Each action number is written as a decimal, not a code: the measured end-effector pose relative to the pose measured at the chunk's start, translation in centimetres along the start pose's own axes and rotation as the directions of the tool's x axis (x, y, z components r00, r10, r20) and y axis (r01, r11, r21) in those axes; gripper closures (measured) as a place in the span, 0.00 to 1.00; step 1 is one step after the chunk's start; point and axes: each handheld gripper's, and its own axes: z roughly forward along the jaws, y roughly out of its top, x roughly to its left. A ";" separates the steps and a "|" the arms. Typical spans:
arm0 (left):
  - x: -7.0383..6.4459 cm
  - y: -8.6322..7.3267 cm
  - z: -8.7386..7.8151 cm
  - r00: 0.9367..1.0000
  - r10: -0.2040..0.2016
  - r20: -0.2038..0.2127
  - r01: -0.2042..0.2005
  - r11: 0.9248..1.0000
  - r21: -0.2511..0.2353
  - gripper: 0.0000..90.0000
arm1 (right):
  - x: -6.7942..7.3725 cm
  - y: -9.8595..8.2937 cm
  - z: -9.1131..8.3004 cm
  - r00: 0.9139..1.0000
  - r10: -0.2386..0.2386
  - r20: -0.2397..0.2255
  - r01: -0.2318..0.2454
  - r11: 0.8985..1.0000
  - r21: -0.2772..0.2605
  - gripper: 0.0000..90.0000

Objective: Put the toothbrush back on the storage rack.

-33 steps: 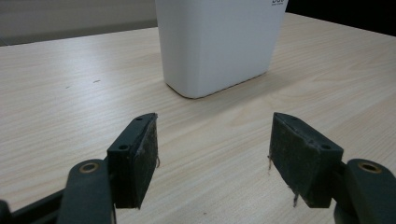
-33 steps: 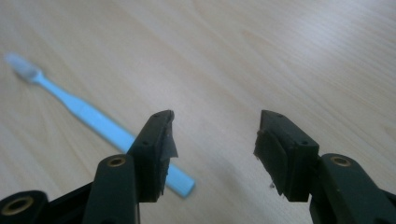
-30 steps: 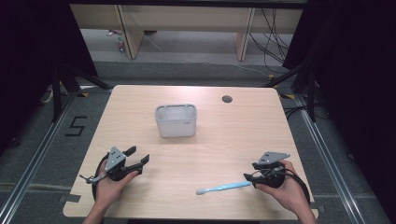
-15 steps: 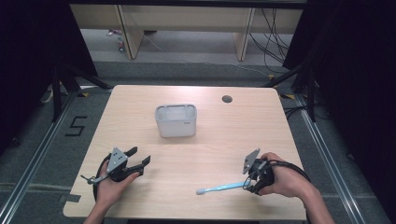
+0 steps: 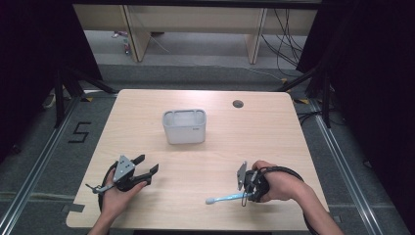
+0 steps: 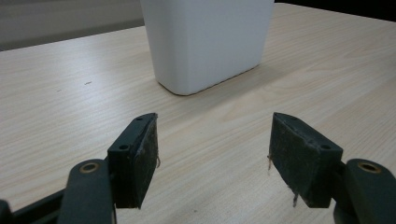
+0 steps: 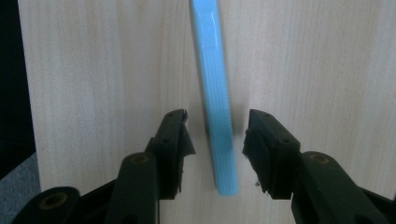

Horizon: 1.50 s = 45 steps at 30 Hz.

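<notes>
- A light wooden table [image 5: 274,132] is seen from above, with a person's forearms coming in from the near edge.
- A blue toothbrush [image 5: 226,198] lies flat near the table's front right, its white head pointing left.
- The right gripper [image 5: 246,188] has tipped over since a second ago: it now lies turned on its side, its jaws down around the toothbrush handle.
- In the right gripper view, the jaws stand apart on either side of the handle's end [image 7: 218,126], with a small gap on each side, not pinching it.
- The toothbrush lies where it did before.
- The left gripper [image 5: 147,165] rests at the front left as before, its jaws spread wide with nothing between them.
- A white box [image 5: 184,126] stands upright mid-table, well apart from both grippers; it rises ahead of the jaws in the left gripper view [image 6: 205,42].
</notes>
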 end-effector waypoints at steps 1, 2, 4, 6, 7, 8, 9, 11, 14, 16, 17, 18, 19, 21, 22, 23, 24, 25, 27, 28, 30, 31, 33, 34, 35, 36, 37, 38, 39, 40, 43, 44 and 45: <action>0.0 0.0 0.0 1.000 0.001 0.000 -0.001 1.000 0.000 0.36 | -0.1 0.2 0.2 1.000 -0.024 -0.003 0.024 1.000 0.001 0.66; 0.0 0.0 0.0 1.000 0.002 -0.002 -0.002 1.000 0.005 0.36 | -0.1 0.3 0.2 1.000 -0.019 -0.004 0.019 1.000 0.011 0.67; -0.1 0.0 -0.1 1.000 0.004 -0.004 -0.004 1.000 0.010 0.36 | -0.2 0.5 0.3 1.000 -0.026 -0.005 0.026 0.999 0.020 0.68; -0.1 0.0 0.0 1.000 0.002 0.002 -0.002 1.000 0.001 0.36 | -0.8 0.8 0.6 0.994 -0.108 -0.008 0.108 0.994 0.014 0.71; -0.1 0.0 0.0 1.000 0.003 -0.002 -0.003 1.000 0.010 0.36 | -0.7 0.9 0.5 0.995 -0.094 -0.015 0.094 0.995 0.019 0.72; -0.1 0.0 0.0 1.000 0.003 -0.002 -0.003 1.000 0.011 0.36 | -0.7 1.0 0.4 0.997 -0.081 -0.018 0.081 0.996 0.031 0.73; -0.1 0.0 0.0 1.000 0.002 -0.002 -0.002 1.000 0.011 0.36 | -0.7 1.0 0.5 0.997 -0.068 -0.022 0.069 0.997 0.024 0.74; -0.1 0.0 0.0 1.000 0.002 -0.001 -0.002 1.000 0.010 0.36 | -0.6 1.1 0.5 0.998 -0.056 -0.026 0.057 0.998 0.039 0.75; -0.2 0.0 0.0 1.000 0.003 0.001 -0.003 1.000 0.008 0.36 | -0.6 1.4 0.4 0.997 -0.065 -0.028 0.067 0.996 0.052 0.77; -0.2 0.0 0.0 1.000 0.004 0.000 -0.004 1.000 0.011 0.36 | -0.7 1.5 0.6 0.996 -0.083 -0.029 0.084 0.996 0.038 0.78; -0.2 0.0 0.0 1.000 0.004 0.000 -0.004 1.000 0.011 0.36 | -0.7 1.5 0.6 0.996 -0.083 -0.029 0.084 0.996 0.038 0.78; -0.1 0.1 0.0 1.000 0.007 0.002 -0.007 1.000 0.012 0.36 | -0.8 1.6 0.7 0.995 -0.100 -0.028 0.101 0.994 0.038 0.80; -0.1 0.1 0.0 1.000 0.007 0.002 -0.007 1.000 0.012 0.36 | -0.8 1.6 0.7 0.995 -0.100 -0.028 0.101 0.994 0.038 0.80; -0.2 0.1 0.0 1.000 0.010 0.003 -0.010 1.000 0.013 0.36 | -0.7 1.6 1.0 0.993 -0.115 -0.029 0.116 0.993 0.037 0.81; -0.2 0.1 0.0 1.000 0.010 0.004 -0.010 1.000 0.014 0.36 | -0.5 1.6 1.0 0.995 -0.091 -0.031 0.093 0.994 0.053 0.81; -0.2 0.1 0.0 1.000 0.010 0.004 -0.010 1.000 0.014 0.36 | -0.5 1.6 1.0 0.995 -0.091 -0.031 0.093 0.994 0.053 0.81; -0.2 0.1 0.0 1.000 0.010 0.003 -0.010 1.000 0.015 0.36 | -0.6 1.6 1.0 0.994 -0.103 -0.031 0.104 0.993 0.048 0.82; -0.2 0.1 0.0 1.000 0.010 0.003 -0.010 1.000 0.015 0.36 | -0.6 1.6 1.0 0.994 -0.103 -0.031 0.104 0.993 0.048 0.82; -0.2 0.1 0.0 1.000 0.011 0.003 -0.011 1.000 0.014 0.36 | -0.6 1.7 1.0 0.995 -0.097 -0.030 0.099 0.993 0.060 0.84; -0.2 0.1 0.0 1.000 0.011 0.003 -0.011 1.000 0.014 0.36 | -0.6 1.7 1.0 0.995 -0.097 -0.030 0.099 0.993 0.060 0.84; -0.2 0.1 0.0 1.000 0.009 0.003 -0.010 1.000 0.016 0.36 | -0.6 1.7 1.1 0.995 -0.093 -0.035 0.094 0.994 0.056 0.85; -0.2 0.1 0.0 1.000 0.010 0.003 -0.010 1.000 0.016 0.36 | -0.6 1.8 1.1 0.995 -0.088 -0.041 0.090 0.994 0.056 0.85; -0.2 0.1 0.0 1.000 0.011 0.004 -0.012 1.000 0.015 0.36 | -0.8 1.9 1.3 0.992 -0.121 -0.040 0.123 0.991 0.046 0.87; -0.2 0.1 0.0 1.000 0.011 0.004 -0.012 1.000 0.015 0.36 | -0.8 1.9 1.3 0.992 -0.121 -0.040 0.123 0.991 0.046 0.87; -0.2 0.1 0.0 1.000 0.011 0.006 -0.011 1.000 0.015 0.36 | -0.9 2.0 1.2 0.991 -0.122 -0.047 0.125 0.990 0.060 0.87; -0.2 0.1 0.0 1.000 0.011 0.006 -0.011 1.000 0.015 0.36 | -0.9 2.0 1.2 0.991 -0.122 -0.047 0.125 0.990 0.060 0.87; -0.2 0.1 0.0 1.000 0.011 0.006 -0.011 1.000 0.015 0.36 | -1.0 2.0 1.2 0.991 -0.126 -0.050 0.129 0.990 0.057 0.88; -0.2 0.1 0.0 1.000 0.011 0.006 -0.011 1.000 0.015 0.36 | -1.0 2.0 1.2 0.991 -0.122 -0.053 0.125 0.990 0.059 0.88; -0.2 0.1 0.0 1.000 0.010 0.006 -0.010 1.000 0.015 0.36 | -1.0 2.1 1.2 0.991 -0.119 -0.059 0.123 0.991 0.062 0.88; -0.2 0.1 0.0 1.000 0.010 0.007 -0.010 1.000 0.015 0.36 | -0.9 2.1 1.2 0.993 -0.107 -0.054 0.111 0.992 0.065 0.88; -0.2 0.1 0.0 1.000 0.010 0.007 -0.011 1.000 0.017 0.36 | -0.8 2.0 1.1 0.995 -0.086 -0.057 0.089 0.994 0.059 0.88; -0.2 0.1 0.0 1.000 0.013 0.007 -0.013 1.000 0.018 0.36 | -0.8 1.9 1.1 0.994 -0.086 -0.062 0.089 0.995 0.048 0.88; -0.2 0.1 0.0 1.000 0.013 0.006 -0.013 1.000 0.017 0.36 | -0.7 1.8 1.0 0.996 -0.058 -0.064 0.061 0.997 0.045 0.88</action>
